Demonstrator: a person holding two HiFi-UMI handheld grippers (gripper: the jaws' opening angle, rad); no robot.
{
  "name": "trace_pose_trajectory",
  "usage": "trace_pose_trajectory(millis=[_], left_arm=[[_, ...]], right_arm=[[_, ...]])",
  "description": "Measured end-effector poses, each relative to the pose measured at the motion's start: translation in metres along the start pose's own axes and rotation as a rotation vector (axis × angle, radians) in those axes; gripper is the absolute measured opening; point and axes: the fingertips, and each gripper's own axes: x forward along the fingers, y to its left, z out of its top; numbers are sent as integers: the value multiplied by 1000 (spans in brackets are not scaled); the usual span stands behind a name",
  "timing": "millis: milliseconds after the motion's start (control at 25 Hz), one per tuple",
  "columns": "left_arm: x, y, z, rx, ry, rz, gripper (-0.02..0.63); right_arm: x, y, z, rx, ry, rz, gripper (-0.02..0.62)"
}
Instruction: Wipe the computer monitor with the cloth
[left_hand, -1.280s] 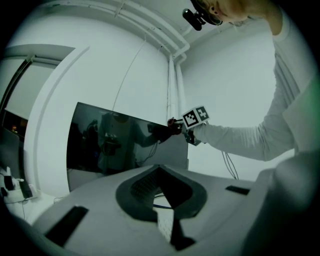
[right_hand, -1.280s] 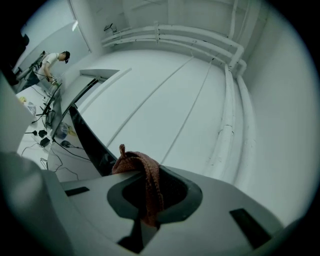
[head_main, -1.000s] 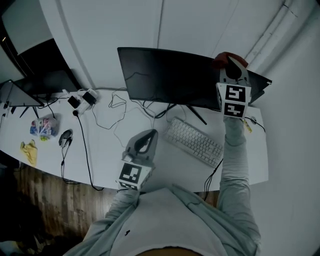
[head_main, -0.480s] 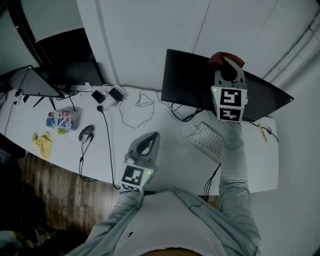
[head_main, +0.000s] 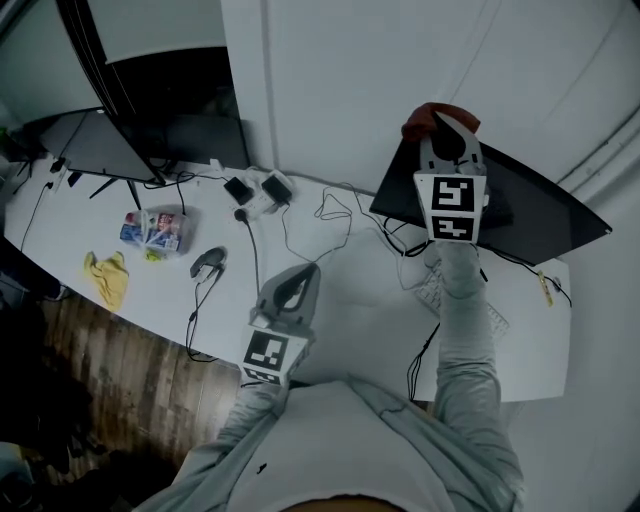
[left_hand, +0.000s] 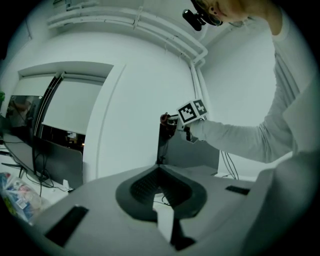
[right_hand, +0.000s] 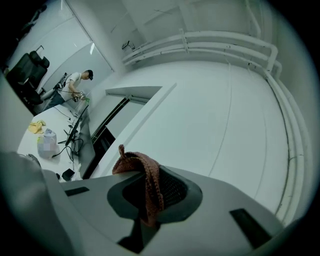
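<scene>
The dark computer monitor (head_main: 540, 215) stands at the right end of the white desk (head_main: 350, 300). My right gripper (head_main: 447, 128) is up at the monitor's top left corner, shut on a reddish-brown cloth (head_main: 425, 117). In the right gripper view the cloth (right_hand: 146, 176) hangs bunched between the jaws, which face the white wall. My left gripper (head_main: 292, 288) hovers low over the desk's front, shut, with nothing in it. The left gripper view shows the monitor (left_hand: 187, 150) edge-on, with the right gripper's marker cube (left_hand: 192, 111) above it.
A keyboard (head_main: 497, 322) lies partly under my right arm. Loose cables (head_main: 340, 225) and power adapters (head_main: 262, 188) spread across the desk's middle. Further left are a mouse (head_main: 208, 263), a snack packet (head_main: 153, 228), a yellow rag (head_main: 108, 277) and a second monitor (head_main: 95, 145). A person (right_hand: 75, 85) stands far off.
My right gripper, still holding the cloth, has slid leftward along the monitor's top edge to its left corner. The head view has swung left. The left gripper stays put.
</scene>
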Motion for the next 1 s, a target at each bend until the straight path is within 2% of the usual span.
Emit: trace_pose_trajectory(millis=[240, 480, 760, 1000], left_arm=[[-20, 36, 1, 10, -14, 35, 20], [-36, 58, 3, 16, -25, 61, 20], [-52, 68, 0, 20, -32, 72, 20], [-56, 69, -1, 21, -36, 70, 20]], right_arm=[[18, 42, 20, -7, -11, 47, 38], [22, 86, 23, 5, -7, 108, 38], [3, 121, 19, 25, -11, 144, 38], [-25, 137, 0, 93, 13, 166, 38]])
